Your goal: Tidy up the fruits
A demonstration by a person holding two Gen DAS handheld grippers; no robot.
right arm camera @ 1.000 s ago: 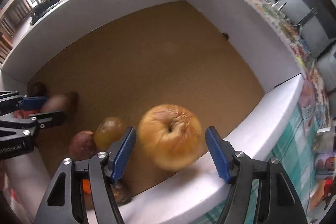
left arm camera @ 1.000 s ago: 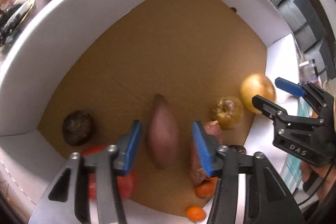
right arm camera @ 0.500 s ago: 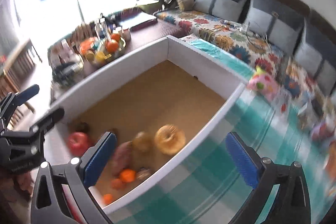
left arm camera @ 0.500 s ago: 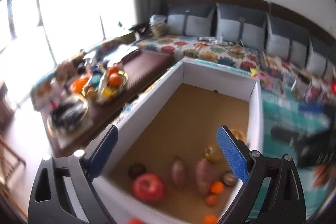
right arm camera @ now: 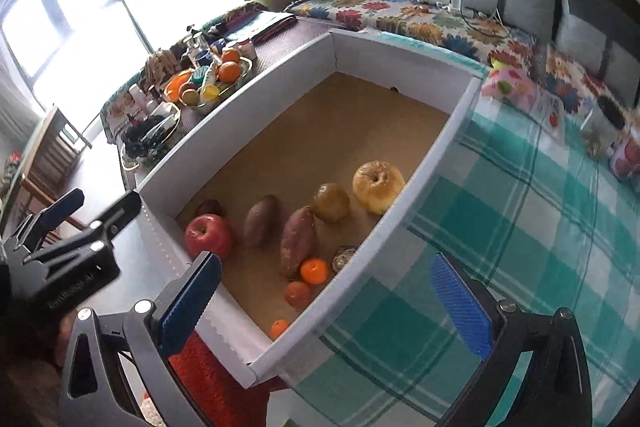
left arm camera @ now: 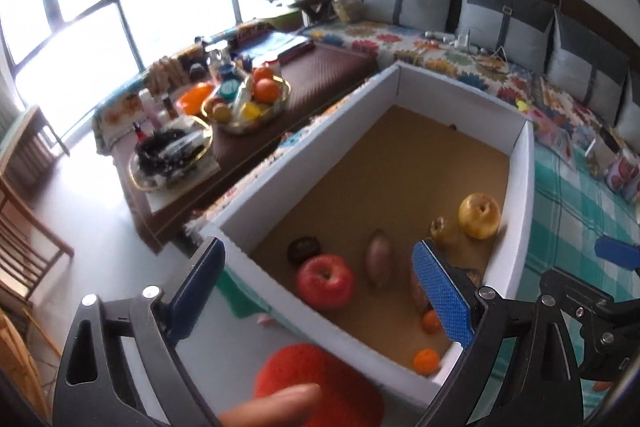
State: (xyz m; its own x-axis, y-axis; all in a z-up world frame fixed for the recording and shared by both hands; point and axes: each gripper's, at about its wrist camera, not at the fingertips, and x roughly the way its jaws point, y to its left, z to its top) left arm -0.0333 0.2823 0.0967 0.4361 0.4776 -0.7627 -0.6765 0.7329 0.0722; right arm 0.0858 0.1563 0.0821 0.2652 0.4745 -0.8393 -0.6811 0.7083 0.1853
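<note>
A white cardboard box with a brown floor holds the fruit at its near end: a red apple, a yellow apple, a brownish pear, two sweet potatoes, a dark fruit and small oranges. My left gripper is open and empty, raised above the box's near-left corner. My right gripper is open and empty, raised above the box's near-right rim.
A teal checked cloth covers the table right of the box. A low brown table at the left carries a fruit bowl and bottles. A sofa with a floral cover lies behind. A red object sits below the left gripper.
Both grippers let go of their fruit, opened wide and pulled up and back out of the box. The sweet potato and the yellow apple now lie on the box floor.
</note>
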